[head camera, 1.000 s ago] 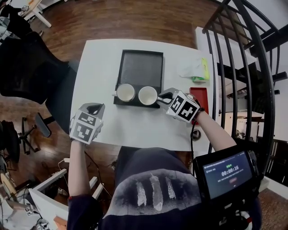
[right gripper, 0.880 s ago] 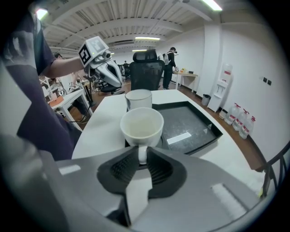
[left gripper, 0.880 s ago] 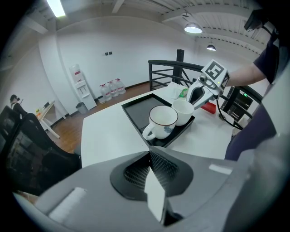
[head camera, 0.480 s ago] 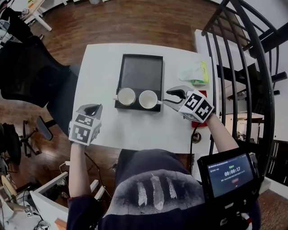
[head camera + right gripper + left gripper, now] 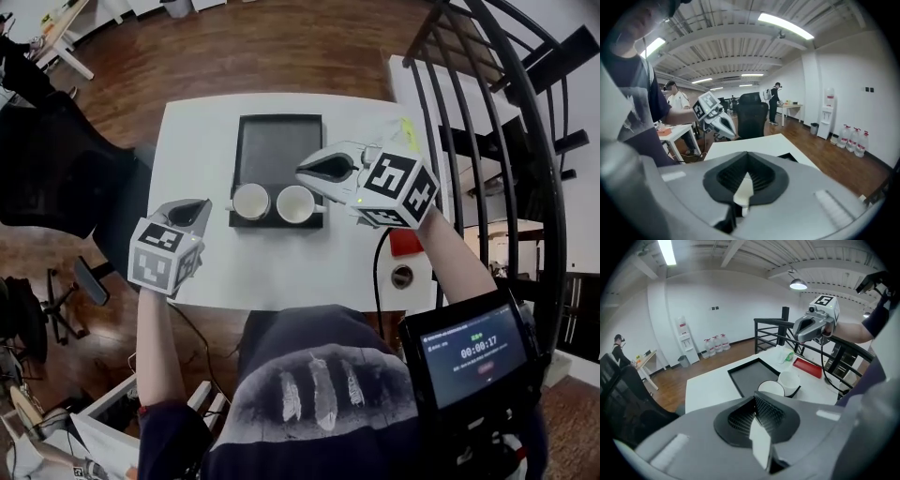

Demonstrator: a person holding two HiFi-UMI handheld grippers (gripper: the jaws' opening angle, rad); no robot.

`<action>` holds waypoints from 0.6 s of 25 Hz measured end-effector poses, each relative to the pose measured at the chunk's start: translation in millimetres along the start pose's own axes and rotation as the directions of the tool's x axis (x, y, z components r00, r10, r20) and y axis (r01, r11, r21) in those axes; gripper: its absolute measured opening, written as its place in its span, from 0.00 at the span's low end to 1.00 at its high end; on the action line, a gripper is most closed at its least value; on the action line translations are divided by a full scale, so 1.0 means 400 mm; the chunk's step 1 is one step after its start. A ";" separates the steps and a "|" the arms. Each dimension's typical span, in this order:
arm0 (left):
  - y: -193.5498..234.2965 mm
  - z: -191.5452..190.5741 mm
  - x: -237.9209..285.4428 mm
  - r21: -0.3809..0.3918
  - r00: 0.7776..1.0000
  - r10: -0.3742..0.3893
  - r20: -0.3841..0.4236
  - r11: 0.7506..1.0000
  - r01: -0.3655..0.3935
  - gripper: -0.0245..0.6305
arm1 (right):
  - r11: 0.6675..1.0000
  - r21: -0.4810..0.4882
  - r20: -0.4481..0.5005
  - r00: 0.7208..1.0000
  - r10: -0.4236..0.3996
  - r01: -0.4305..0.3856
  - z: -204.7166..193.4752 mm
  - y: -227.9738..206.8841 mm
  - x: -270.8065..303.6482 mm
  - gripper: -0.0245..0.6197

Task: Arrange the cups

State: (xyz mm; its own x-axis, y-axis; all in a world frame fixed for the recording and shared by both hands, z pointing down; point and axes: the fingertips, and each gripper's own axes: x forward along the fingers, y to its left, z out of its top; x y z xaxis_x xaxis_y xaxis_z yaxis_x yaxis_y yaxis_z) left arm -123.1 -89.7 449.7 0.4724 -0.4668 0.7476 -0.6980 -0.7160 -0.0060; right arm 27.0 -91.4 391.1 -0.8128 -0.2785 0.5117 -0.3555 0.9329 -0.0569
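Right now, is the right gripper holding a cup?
No, the right gripper is shut on nothing, up in the air, while both cups sit in the tray.

Left tongs (image 5: 758, 416), jaws together, nothing between them.
Beyond: two white cups (image 5: 771, 388) side by side at the near edge of a black tray (image 5: 749, 376) on a white tabletop (image 5: 705, 385).

White table (image 5: 192, 150) on dark wooden floor (image 5: 281, 42); black office chair (image 5: 56, 173) at left, black stair railing (image 5: 487, 122) at right; white walls (image 5: 726, 301), ceiling strip lights (image 5: 668, 251).
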 end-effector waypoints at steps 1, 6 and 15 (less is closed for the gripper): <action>-0.009 0.007 0.000 0.006 1.000 -0.009 0.003 1.000 0.009 0.06 | 1.000 -0.005 -0.010 1.000 0.018 -0.018 -0.009 0.019 0.011 0.05; -0.023 0.023 -0.006 0.025 0.999 -0.037 0.009 0.999 0.036 0.06 | 0.999 -0.006 -0.060 0.997 0.043 -0.043 -0.049 0.057 0.042 0.05; -0.035 0.031 -0.006 0.041 0.998 -0.051 0.021 0.998 0.050 0.06 | 1.000 0.010 -0.037 0.999 -0.007 0.007 -0.050 0.033 0.045 0.05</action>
State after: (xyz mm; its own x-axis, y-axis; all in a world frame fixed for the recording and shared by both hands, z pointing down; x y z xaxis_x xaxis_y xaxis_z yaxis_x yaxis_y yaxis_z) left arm -107.8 -85.2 439.8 0.5188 -0.4407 0.7325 -0.6511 -0.7589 0.0046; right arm 17.1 -79.6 416.7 -0.7928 -0.2759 0.5435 -0.3656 0.9287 -0.0618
